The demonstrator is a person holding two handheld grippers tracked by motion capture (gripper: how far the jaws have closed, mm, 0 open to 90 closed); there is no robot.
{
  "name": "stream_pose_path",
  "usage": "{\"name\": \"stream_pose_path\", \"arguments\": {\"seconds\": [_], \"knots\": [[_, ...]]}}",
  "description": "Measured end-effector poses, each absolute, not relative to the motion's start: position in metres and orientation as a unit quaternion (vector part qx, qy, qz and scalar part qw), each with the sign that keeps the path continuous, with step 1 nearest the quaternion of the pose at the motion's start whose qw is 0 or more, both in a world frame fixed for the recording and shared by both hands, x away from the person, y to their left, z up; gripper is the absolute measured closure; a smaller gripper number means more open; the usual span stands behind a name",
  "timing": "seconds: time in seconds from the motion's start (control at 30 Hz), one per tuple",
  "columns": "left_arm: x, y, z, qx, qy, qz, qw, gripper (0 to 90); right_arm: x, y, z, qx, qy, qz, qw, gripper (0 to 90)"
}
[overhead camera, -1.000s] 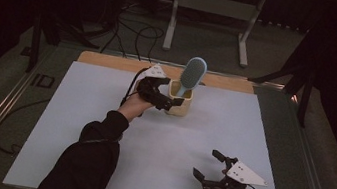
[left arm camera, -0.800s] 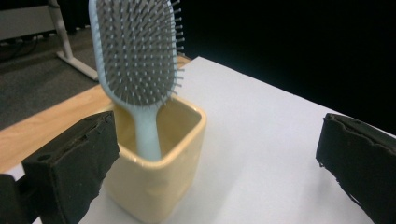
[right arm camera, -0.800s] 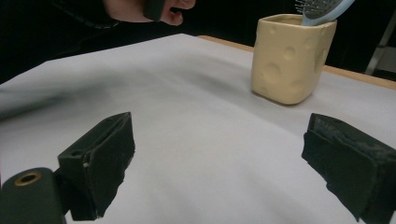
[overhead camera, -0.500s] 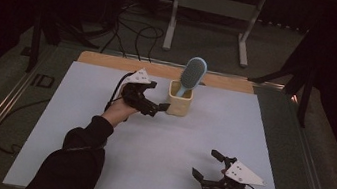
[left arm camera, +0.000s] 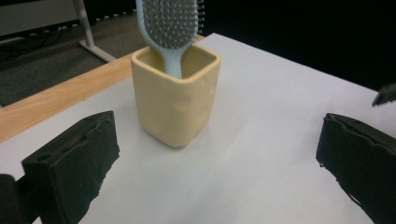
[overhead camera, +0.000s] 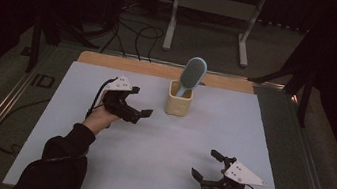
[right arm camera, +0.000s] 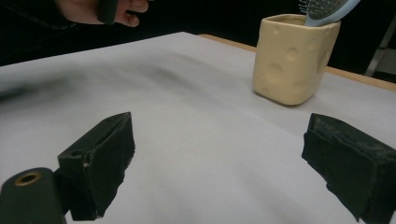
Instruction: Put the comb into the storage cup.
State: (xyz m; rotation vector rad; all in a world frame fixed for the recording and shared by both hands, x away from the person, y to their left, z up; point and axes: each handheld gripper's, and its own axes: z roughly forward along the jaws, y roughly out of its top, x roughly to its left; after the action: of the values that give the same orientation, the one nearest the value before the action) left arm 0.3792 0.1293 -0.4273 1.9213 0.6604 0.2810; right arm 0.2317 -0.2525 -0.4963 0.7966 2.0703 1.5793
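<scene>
The left gripper [overhead camera: 139, 115] is held above the table [overhead camera: 51, 122] just left of the cup [overhead camera: 178, 105], jaws wide apart and empty. The hairbrush [overhead camera: 192, 74] stands handle-down in the cup, its head leaning up and right. The right gripper [overhead camera: 203, 168], also open, rests near the front edge. A second ago the left gripper was at the cup; it has drawn back.

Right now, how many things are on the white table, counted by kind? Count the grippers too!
Hairbrush: 1, light blue, standing in the cup
Cup: 1, pale yellow with cheese-like dimples
Grippers: 2, the left gripper and the right gripper, both open and holding nothing
Total: 4
</scene>
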Motion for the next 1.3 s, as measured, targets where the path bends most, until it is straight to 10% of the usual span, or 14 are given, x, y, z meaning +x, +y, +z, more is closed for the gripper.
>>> {"name": "stream_pose_path", "arguments": {"seconds": [1.3], "knots": [[0.301,0.207,-0.459,0.812,0.295,0.133,0.485,0.0,0.232,-0.250,-0.497,0.285,0.747,0.564,0.208,8.8]]}}
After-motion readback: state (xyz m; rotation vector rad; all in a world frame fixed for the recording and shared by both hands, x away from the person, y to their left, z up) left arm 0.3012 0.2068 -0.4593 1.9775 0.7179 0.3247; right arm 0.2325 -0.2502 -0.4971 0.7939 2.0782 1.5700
